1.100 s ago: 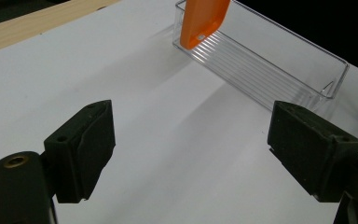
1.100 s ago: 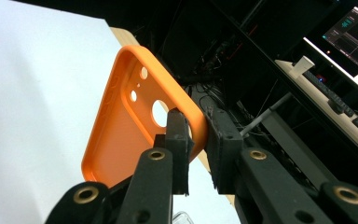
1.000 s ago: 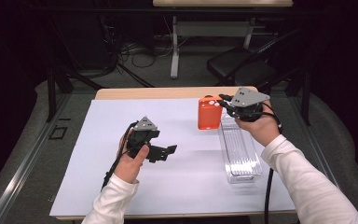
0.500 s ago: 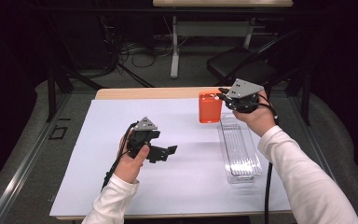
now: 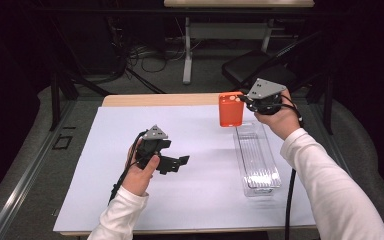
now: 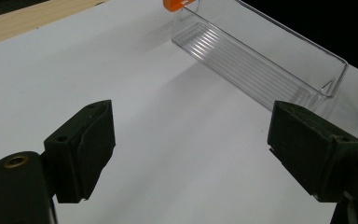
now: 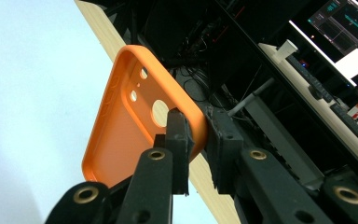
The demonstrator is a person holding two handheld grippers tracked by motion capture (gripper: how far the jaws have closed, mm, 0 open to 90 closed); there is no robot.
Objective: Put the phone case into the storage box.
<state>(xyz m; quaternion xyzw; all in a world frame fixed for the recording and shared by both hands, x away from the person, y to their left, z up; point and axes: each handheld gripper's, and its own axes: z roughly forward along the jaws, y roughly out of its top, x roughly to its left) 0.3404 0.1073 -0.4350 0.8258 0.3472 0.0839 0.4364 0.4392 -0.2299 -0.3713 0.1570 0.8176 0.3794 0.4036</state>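
An orange phone case (image 5: pixel 230 109) hangs above the far end of a clear plastic bin (image 5: pixel 256 159), lifted off the white sheet. My right gripper (image 5: pixel 243 100) is shut on its edge; in the right gripper view the two jaws pinch the rim of the orange phone case (image 7: pixel 135 126) near its camera holes. My left gripper (image 5: pixel 180 164) rests low over the middle of the sheet, open, with nothing between its fingers (image 6: pixel 81 149). In the left gripper view the clear plastic bin (image 6: pixel 261 56) lies ahead and stands empty, with an orange corner at its far end.
A white sheet (image 5: pixel 105 150) covers most of the wooden table (image 5: pixel 155 99). Beyond the far edge stand a dark chair (image 5: pixel 250 67), table legs and cables on the floor. Monitors (image 7: pixel 349 28) on a desk appear in the right gripper view.
My right hand has carried the orange case a little farther back and slightly up over the bin's far end. The left hand has kept still.
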